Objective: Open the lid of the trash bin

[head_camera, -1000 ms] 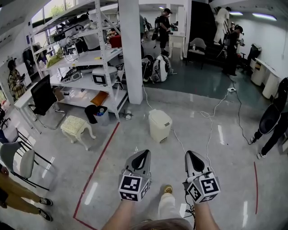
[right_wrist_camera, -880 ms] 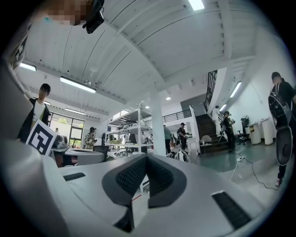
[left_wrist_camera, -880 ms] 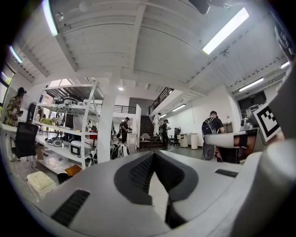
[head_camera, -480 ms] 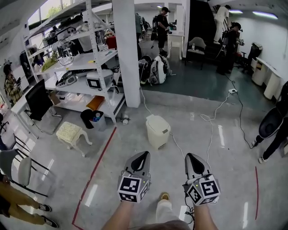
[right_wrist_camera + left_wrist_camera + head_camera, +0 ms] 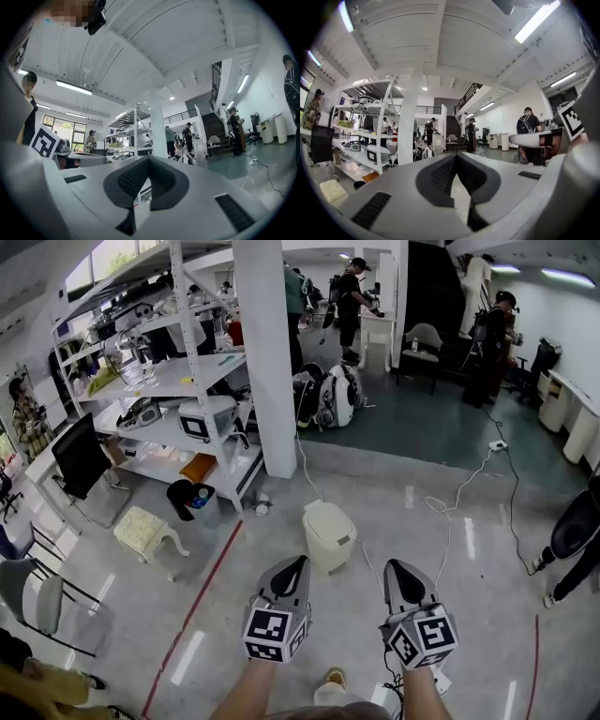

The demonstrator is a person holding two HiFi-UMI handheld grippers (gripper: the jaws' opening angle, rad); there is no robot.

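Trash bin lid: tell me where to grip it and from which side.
Probably pinch the lid of the white trash bin at its near rim, coming from the person's side. It lies closed and low, so only the rim edge offers a hold. The hinge side can't be made out. The left gripper and right gripper are shut; open one first.

Grey left tongs [image 5: 301, 562] and right tongs [image 5: 393, 565], black ribbed pads [image 5: 442, 175], black-and-white marker cubes [image 5: 272, 633]

**Open workshop and lab hall**

Tall metal shelves [image 5: 178, 381] carry instruments and equipment boxes. Power cables [image 5: 450, 507] trail over a polished floor [image 5: 112, 634] marked by a red tape line [image 5: 192, 610]. Office chairs [image 5: 37, 587] and a monitor [image 5: 77, 456] stand nearby, below a staircase [image 5: 431, 287].
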